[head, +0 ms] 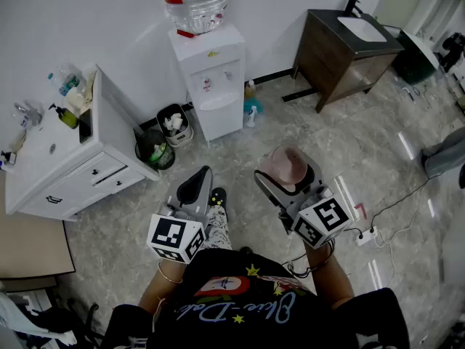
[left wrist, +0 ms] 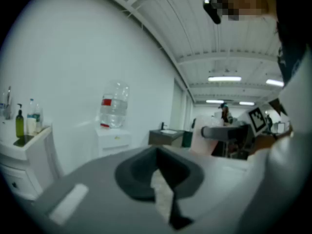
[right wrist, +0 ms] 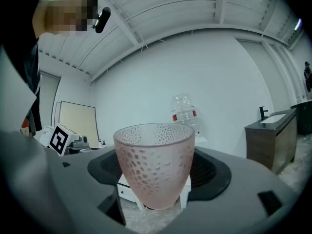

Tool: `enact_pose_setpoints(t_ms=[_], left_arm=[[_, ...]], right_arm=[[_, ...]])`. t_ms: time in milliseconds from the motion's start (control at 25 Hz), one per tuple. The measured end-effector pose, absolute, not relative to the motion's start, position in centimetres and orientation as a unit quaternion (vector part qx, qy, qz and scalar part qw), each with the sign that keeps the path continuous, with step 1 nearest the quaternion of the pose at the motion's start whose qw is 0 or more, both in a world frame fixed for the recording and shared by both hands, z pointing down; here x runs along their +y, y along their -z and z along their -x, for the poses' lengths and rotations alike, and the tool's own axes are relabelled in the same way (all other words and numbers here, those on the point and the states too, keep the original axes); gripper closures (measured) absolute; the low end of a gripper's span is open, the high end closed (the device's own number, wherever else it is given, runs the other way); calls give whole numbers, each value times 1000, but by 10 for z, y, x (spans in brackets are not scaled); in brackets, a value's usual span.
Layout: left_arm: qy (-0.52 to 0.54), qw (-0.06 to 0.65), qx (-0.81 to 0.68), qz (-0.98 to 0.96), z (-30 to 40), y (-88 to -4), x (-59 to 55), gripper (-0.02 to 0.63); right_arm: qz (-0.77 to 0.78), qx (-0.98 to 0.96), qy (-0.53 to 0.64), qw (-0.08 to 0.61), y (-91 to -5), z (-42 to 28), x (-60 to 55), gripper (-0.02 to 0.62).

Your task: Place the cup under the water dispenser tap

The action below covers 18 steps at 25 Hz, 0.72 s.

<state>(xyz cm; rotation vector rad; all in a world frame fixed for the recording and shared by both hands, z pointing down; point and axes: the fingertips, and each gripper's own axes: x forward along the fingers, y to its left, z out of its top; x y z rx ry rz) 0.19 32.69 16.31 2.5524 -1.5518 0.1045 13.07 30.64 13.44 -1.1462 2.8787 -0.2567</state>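
Cup held by right gripper (head: 287,177): jaws spread wide, pads pressing on either side of the pink dimpled cup (right wrist: 155,165). The cup sits upright, mouth up, between the pads. On the other side, left gripper (head: 195,189) has its jaws drawn together, with nothing in them. Both are over the grey floor (head: 240,166), on the near side. The water dispenser (head: 211,78), with a bottle (head: 196,2) on top, stands at the far wall. It is well apart from the cup, ahead and slightly left.

Frosted dimpled cup (right wrist: 153,165) — glossy floor (head: 341,144)
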Motion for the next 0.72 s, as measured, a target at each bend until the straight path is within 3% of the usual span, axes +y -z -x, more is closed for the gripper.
enact_pose_setpoints(t_ms=[720], left_arm=[[-64,117,-444,-886,38,-272,19,612]], right_arm=[[460,885,74,-19,-247,-33,-13,201]])
